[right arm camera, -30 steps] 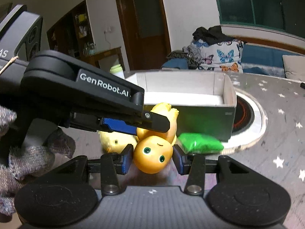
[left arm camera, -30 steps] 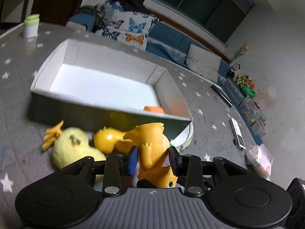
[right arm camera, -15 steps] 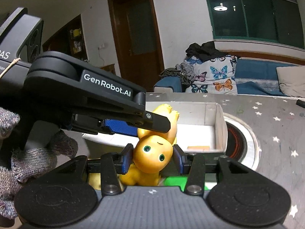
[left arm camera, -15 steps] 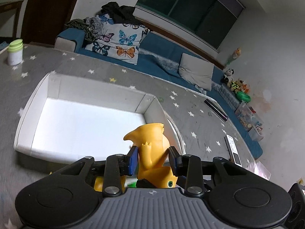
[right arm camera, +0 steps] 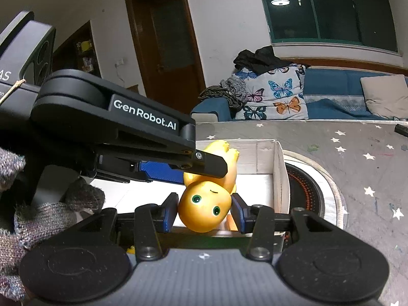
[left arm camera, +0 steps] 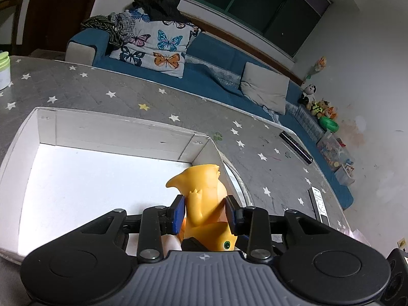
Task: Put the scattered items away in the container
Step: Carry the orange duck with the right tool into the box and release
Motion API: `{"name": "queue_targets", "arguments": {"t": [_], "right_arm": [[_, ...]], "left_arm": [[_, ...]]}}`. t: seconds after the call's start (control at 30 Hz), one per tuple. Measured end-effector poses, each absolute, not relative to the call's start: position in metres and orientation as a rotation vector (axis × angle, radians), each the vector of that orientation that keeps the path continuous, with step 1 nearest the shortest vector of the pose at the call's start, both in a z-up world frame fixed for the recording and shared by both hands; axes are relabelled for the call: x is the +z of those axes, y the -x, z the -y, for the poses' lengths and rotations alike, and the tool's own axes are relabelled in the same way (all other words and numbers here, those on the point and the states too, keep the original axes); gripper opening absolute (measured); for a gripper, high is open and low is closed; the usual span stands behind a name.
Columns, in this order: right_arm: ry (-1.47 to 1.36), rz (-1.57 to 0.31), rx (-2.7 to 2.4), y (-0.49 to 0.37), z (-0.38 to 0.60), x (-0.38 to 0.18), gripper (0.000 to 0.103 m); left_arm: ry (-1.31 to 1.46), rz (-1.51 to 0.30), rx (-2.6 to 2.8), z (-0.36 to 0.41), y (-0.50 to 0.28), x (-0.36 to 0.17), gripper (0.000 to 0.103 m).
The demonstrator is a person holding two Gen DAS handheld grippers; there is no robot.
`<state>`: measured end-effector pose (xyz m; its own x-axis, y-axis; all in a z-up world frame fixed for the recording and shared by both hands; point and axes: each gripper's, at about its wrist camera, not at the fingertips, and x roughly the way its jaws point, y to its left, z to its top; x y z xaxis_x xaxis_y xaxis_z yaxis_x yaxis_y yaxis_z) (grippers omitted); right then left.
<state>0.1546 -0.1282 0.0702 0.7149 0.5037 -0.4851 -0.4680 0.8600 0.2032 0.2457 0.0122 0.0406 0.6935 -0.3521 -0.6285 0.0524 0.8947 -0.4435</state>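
The bench, covered in a grey star-printed cloth, carries the white box, the container for this task, which lies open-topped across the near and left part of the left wrist view; in the right wrist view its right wall stands just beside a round dark disc set in a pale ring. Held over the box's near right corner is the yellow toy figure, head toward the cameras and feet pointing far. Both grippers have it at once, probably so the smooth, rounded piece does not twist or slip on the way over the wall. The left gripper has its blue-padded fingers closed narrowly on the toy's body, and it reaches in from the left in the right wrist view. The right gripper has its fingers pressed on either side of the round head. Judging by this, the toy is placed for release into the box, and letting go should drop it cleanly onto the white floor.
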Motion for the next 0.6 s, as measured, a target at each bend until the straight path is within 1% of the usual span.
{"name": "queue_targets", "arguments": {"t": [0.27,0.37,0.6], "right_arm": [[-0.074,-0.596,0.516,-0.17,0.131,0.06,0.044],[-0.072,-0.614,0.506,-0.172,0.131,0.054,0.044],[-0.063,-0.613,0.505,-0.172,0.132,0.052,0.044]], "left_arm": [[0.431,-0.818,-0.237,-0.014,-0.26,0.026,0.034],[0.428,-0.827,-0.235,-0.014,-0.26,0.023,0.03],[0.41,-0.817,-0.239,-0.012,-0.257,0.023,0.03]]}}
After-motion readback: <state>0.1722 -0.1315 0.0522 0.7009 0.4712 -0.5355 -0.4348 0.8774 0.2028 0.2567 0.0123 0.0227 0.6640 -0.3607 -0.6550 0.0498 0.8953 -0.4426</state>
